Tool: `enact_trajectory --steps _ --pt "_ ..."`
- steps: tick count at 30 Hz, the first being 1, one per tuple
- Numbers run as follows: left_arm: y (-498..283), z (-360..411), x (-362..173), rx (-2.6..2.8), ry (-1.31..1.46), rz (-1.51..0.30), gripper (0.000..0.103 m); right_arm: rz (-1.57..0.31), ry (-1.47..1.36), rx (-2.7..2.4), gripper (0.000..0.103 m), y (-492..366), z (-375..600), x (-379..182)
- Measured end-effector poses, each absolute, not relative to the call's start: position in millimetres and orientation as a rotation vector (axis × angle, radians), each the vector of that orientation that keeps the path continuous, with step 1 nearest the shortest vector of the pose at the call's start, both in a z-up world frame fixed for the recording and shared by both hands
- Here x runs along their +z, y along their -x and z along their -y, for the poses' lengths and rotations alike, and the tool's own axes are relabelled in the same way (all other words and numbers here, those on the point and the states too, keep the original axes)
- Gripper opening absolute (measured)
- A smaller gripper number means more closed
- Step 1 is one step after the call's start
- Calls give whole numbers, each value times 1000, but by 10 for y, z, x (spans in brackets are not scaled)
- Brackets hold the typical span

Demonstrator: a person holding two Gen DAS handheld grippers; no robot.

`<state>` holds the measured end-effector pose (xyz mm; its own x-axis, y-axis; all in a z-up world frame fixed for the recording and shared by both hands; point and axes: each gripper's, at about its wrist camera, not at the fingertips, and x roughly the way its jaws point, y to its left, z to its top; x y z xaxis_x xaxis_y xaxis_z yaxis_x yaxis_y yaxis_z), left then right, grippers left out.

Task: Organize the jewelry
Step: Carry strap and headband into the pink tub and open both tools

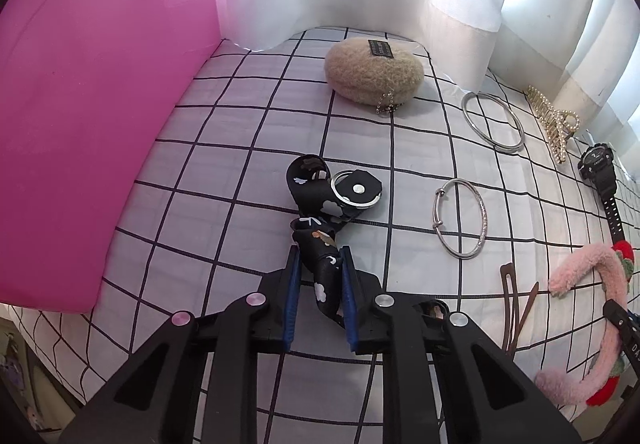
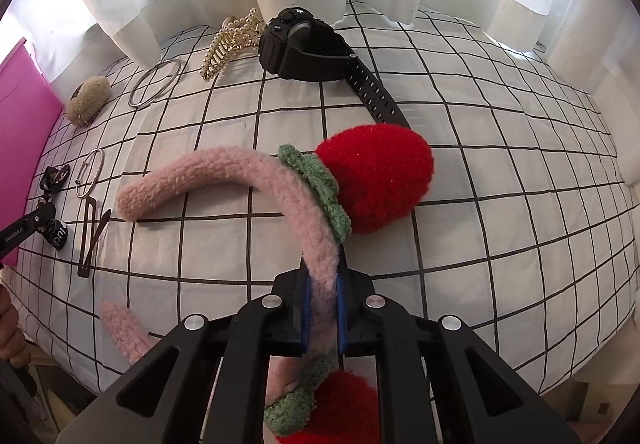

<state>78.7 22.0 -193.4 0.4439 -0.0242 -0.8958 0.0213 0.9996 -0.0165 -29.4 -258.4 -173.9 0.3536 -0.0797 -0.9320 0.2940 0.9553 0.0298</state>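
Left wrist view: left gripper (image 1: 320, 268) is pinched on black patterned strap (image 1: 320, 264), keyring end (image 1: 356, 190) left lying on grid sheet (image 1: 200, 164). Right gripper (image 2: 322, 296) is clamped on pink headband (image 2: 280, 180). Risk: fuzzy band may be let slip; dragged ring may be snagged on bangle (image 1: 460, 222) nearby.

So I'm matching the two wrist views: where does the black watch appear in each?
Left wrist: black watch at the far right edge, beyond the pink headband.
Right wrist: black watch top centre, strap trailing toward the headband's red strawberry.
Shared landmark: the gold pearl hair claw beside the watch.
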Motion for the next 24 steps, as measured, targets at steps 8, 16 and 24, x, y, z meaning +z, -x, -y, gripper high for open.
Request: enact_trajectory --steps 8,16,24 --pt "-661 -341 -1480 -69 33 -1036 17 -1118 -244 -186 10 372 2570 -1382" --pt "-467 -507 -703 -125 74 -905 17 -989 -209 -112 10 340 2317 -639" --pt "-357 -963 203 -94 111 -732 17 -837 -145 57 10 36 1686 136"
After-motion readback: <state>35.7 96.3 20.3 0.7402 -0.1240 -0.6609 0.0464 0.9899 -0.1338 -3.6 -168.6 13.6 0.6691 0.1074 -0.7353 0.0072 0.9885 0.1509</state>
